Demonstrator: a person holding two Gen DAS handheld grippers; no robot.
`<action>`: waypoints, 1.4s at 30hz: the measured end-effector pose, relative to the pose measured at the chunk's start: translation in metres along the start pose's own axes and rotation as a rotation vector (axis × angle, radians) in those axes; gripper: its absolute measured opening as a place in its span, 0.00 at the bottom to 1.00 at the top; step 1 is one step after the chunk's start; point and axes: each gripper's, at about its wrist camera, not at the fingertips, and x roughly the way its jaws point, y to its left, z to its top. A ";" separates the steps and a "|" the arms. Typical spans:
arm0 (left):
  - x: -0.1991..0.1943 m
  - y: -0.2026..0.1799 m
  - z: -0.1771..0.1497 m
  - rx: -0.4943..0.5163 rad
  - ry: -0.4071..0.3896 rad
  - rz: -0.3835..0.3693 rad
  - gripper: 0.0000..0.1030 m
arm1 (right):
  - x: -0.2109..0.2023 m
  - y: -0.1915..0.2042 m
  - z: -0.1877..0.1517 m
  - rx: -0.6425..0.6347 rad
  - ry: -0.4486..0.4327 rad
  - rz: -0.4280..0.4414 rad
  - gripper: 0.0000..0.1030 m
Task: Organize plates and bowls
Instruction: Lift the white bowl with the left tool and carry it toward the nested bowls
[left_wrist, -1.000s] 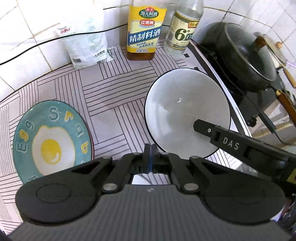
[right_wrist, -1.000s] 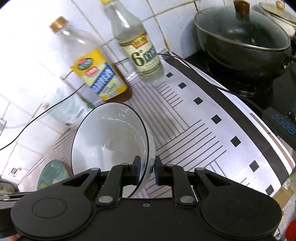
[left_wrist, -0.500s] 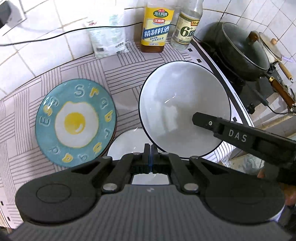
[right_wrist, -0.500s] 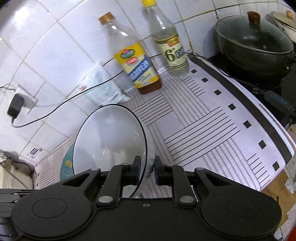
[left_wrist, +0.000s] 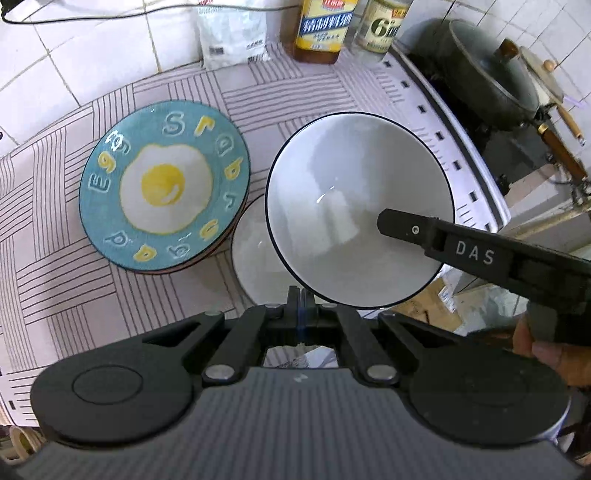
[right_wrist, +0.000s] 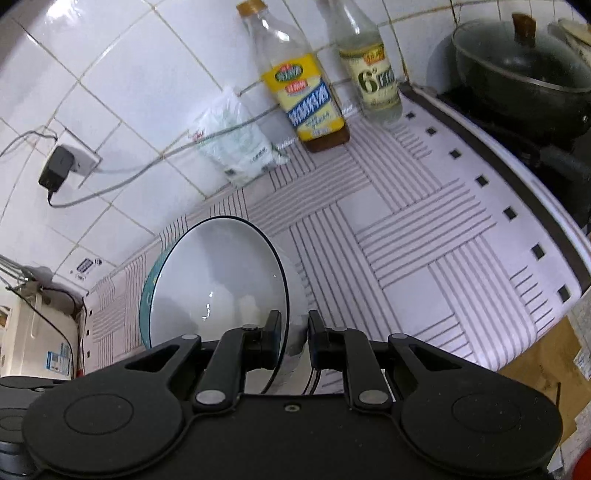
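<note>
My right gripper (right_wrist: 293, 339) is shut on the rim of a white bowl with a dark rim (right_wrist: 218, 284) and holds it tilted above the counter. In the left wrist view the same bowl (left_wrist: 354, 192) hangs over a second white bowl (left_wrist: 255, 258) on the counter, with one right finger (left_wrist: 436, 236) inside it. A blue plate with a fried-egg picture (left_wrist: 162, 184) lies to the left on top of other plates. My left gripper (left_wrist: 301, 306) is shut and empty, above the counter's front edge.
Two bottles (right_wrist: 306, 92) (right_wrist: 376, 77) and a white bag (right_wrist: 236, 140) stand at the tiled back wall. A black lidded pot (left_wrist: 491, 81) sits on the stove at the right. A cable runs along the wall from a plug (right_wrist: 55, 170).
Both grippers have pulled back and risen from the counter. The held bowl has moved left with the right gripper, over the second white bowl, which came into view beside the egg plate.
</note>
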 end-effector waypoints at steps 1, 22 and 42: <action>0.003 0.001 -0.001 0.000 0.008 0.005 0.00 | 0.002 0.000 -0.003 -0.003 0.008 0.001 0.18; 0.029 -0.001 -0.014 0.007 0.140 -0.066 0.00 | 0.034 0.023 -0.024 -0.138 0.045 -0.077 0.18; 0.021 0.050 0.003 -0.080 -0.037 -0.006 0.14 | 0.039 0.040 -0.027 -0.309 0.031 -0.147 0.16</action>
